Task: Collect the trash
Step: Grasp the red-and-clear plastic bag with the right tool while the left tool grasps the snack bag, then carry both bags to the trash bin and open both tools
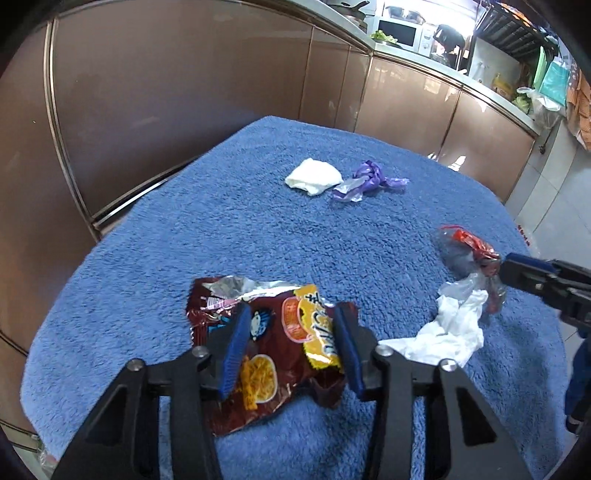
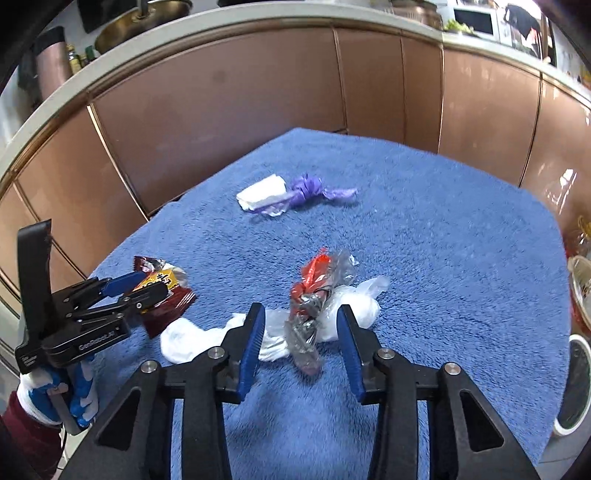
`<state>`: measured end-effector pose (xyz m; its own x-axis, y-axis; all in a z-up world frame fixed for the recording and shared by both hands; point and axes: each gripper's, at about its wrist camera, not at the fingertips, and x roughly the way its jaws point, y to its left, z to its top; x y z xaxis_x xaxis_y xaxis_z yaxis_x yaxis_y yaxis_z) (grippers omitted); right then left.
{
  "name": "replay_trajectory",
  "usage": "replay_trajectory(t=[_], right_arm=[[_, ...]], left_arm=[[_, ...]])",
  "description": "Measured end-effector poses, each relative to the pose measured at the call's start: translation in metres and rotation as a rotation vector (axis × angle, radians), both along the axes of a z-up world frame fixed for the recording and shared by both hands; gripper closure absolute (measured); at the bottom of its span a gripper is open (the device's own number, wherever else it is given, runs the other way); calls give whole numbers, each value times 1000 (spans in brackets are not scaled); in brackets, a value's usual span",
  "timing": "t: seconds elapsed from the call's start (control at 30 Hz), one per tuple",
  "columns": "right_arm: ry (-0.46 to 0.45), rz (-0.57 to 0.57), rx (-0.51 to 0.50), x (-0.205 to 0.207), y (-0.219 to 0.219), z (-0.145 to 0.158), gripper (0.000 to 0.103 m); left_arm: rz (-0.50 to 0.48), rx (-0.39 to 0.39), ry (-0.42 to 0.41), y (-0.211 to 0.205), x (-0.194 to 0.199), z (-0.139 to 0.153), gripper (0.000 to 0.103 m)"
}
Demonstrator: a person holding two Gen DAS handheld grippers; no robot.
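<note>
Blue terry towelling covers my table (image 1: 258, 229), which stands against copper-brown cabinet doors (image 1: 177, 92) under a pale worktop; a white microwave (image 1: 400, 32) sits at about 1 o'clock in the left view.

I count five pieces of trash. One maroon snack bag (image 1: 266, 354) with a yellow panel lies at 6 o'clock in the left view; its script is too crumpled for me to read. One white tissue (image 1: 313, 175) and one knotted purple bag (image 1: 371, 179) lie touching at 12 o'clock. One red-and-clear wrapper (image 2: 314, 291) rests on one crumpled white plastic sheet (image 2: 354, 306).

My left gripper (image 1: 291, 328) hangs with jaws spread, the snack bag between them, not clamped. My right gripper (image 2: 301, 328) is likewise spread around the wrapper. On the left gripper's body I read "GenRobot.AI".
</note>
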<state>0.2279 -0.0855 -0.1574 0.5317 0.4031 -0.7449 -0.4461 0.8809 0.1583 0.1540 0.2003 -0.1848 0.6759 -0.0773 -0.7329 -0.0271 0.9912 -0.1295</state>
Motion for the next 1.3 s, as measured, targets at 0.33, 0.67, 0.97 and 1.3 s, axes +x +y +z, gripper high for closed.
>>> replay_trajectory(t=[0.33, 0.67, 0.97, 1.3], right_arm=[[49, 19, 27, 12, 5, -13, 86], [-30, -49, 28, 2, -32, 18, 86], [-56, -92, 46, -15, -70, 27, 86], [-106, -109, 100, -43, -110, 46, 86]], left_arm=[[-22, -159, 7, 17, 1, -7, 81], [34, -167, -21, 24, -8, 4, 83], [54, -170, -61, 26, -21, 29, 84], [29, -161, -136, 5, -30, 77, 85]])
